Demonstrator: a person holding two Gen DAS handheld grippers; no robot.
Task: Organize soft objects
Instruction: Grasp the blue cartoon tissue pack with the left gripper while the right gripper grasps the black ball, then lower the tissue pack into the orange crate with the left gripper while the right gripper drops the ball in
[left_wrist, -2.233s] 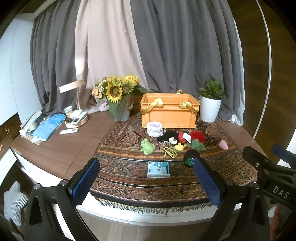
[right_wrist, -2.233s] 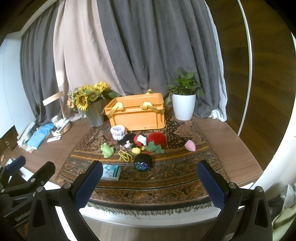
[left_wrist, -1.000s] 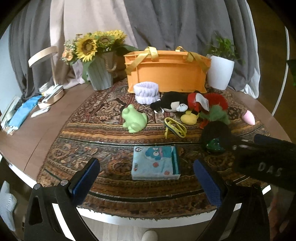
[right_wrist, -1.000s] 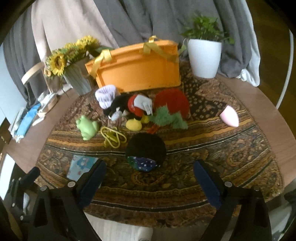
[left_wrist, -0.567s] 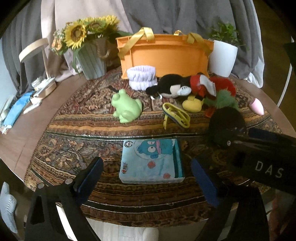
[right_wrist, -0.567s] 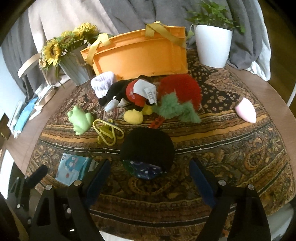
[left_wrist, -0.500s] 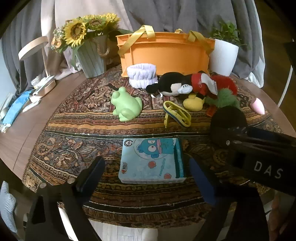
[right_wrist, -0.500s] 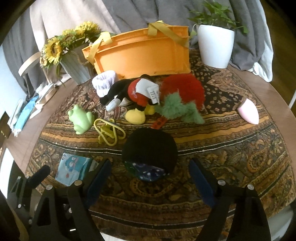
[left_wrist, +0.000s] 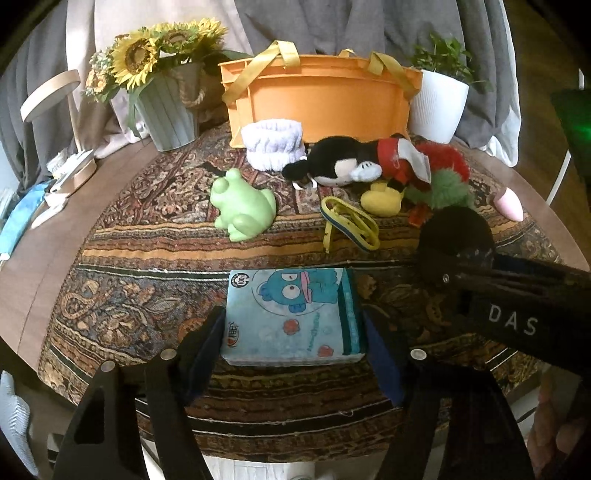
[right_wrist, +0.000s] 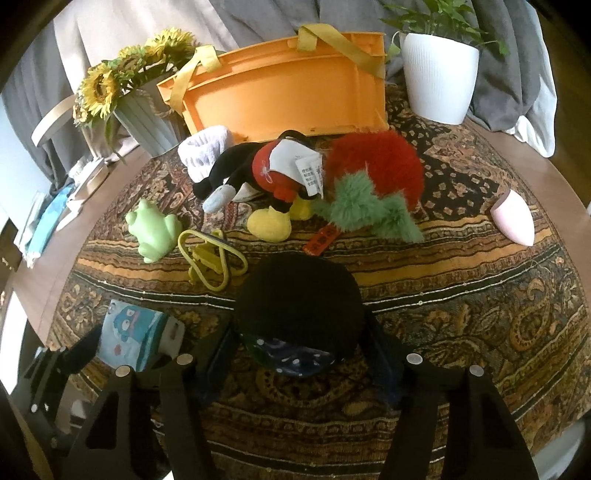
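Here we see the left gripper (left_wrist: 293, 354) low over the patterned cloth (left_wrist: 129, 306), its blue pads flanking a blue tissue pack (left_wrist: 291, 317) that lies flat near the table's front edge. The jaws have just been closing, with the pack between them; the pads sit right at its two sides, though we cannot tell whether they press yet. The right gripper (right_wrist: 299, 363) straddles a black ball (right_wrist: 297, 306) with a dotted blue patch underneath. Its jaws have also just been closing, with the ball between them, and again we cannot tell whether they touch it. Beyond the pack lie a green frog (left_wrist: 242, 206) and a yellow band (left_wrist: 349, 223), well apart from it. Farther back a mouse plush (right_wrist: 255, 177) lies on its side against a red furry toy (right_wrist: 376, 162) with green leaves, just beside a white scrunchie (left_wrist: 275, 147). A pink sponge (right_wrist: 513, 218) sits alone to the right. Behind them all stands the orange basket (right_wrist: 288, 92), between a sunflower pot (left_wrist: 166, 107) and a white planter (right_wrist: 439, 81). In the left wrist view the right gripper's body crosses the lower right, hiding part of the ball.
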